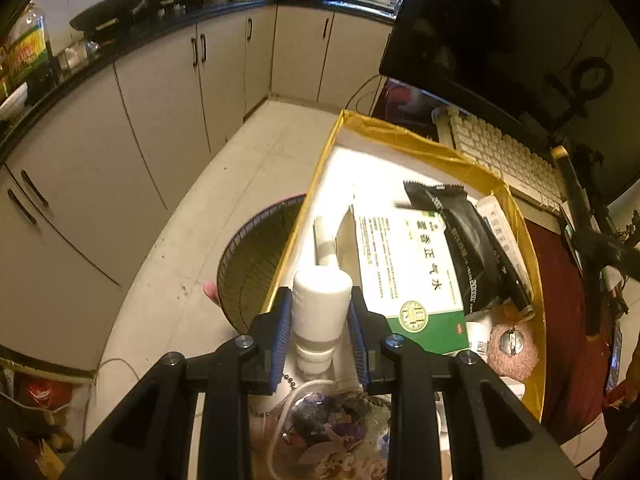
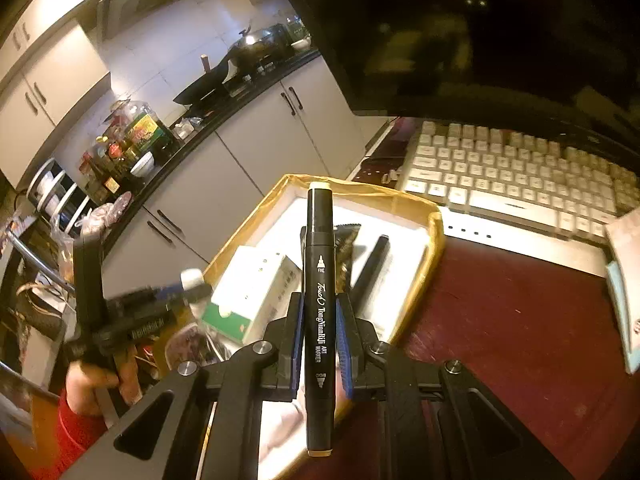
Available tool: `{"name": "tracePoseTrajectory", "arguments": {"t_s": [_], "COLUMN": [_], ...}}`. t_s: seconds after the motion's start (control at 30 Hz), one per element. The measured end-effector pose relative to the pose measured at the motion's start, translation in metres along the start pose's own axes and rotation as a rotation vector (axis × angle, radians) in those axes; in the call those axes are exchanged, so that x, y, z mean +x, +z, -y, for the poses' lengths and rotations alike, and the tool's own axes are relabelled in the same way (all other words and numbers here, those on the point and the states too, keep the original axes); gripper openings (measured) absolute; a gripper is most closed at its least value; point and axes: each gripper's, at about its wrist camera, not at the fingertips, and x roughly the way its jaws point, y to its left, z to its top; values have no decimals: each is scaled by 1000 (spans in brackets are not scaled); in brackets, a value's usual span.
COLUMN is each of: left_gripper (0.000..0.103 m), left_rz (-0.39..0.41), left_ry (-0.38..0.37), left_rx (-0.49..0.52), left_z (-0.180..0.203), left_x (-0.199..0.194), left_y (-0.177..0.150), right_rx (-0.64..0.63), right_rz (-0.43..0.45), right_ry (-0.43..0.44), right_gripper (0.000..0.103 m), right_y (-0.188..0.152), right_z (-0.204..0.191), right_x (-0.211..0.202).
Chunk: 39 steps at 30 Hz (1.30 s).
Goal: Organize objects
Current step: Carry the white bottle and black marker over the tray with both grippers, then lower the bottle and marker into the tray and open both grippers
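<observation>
Left gripper (image 1: 320, 316) clamped on a white bottle (image 1: 320, 304), low over the gold-rimmed box (image 1: 400, 132). Right gripper (image 2: 318, 336) pinched tight on a black marker (image 2: 319, 300), poised above that box's near edge. Likely risks: bottle tipping onto the green-and-white carton (image 1: 404, 276) inside; marker rolling off the rim. Marker print legible: "Touch TongNianKiJi ART MARKER", "FINE". Carton lettering Chinese, inverted.

Home kitchen: grey cabinets (image 1: 160, 120), black worktop (image 1: 132, 36) with wok (image 1: 112, 12), oil bottle (image 1: 28, 48).
</observation>
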Motion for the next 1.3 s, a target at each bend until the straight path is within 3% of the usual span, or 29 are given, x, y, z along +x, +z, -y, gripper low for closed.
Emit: {"name": "tracePoseTrajectory", "arguments": {"t_s": [0.3,0.53,0.67,1.3], "left_gripper": [27,27,27,27], "left_rz": [-15,-16,-18,-22], "left_ry": [-6,-11,-16,12], "left_rx": [14,20,21,23], "left_z": [6,6,6,14], "left_x": [7,8,8,9], "left_y": [-2,-5,-7,-12], "right_rx": [22,45,2,-31], "right_rz": [-114,-168,-143,-176], "right_ry": [83,-13,-123,-104], "right_gripper": [16,16,16,16], "right_y": [8,7,17,19], "right_z": [-28,-18,-14,-19], "right_x": [67,103,109,131]}}
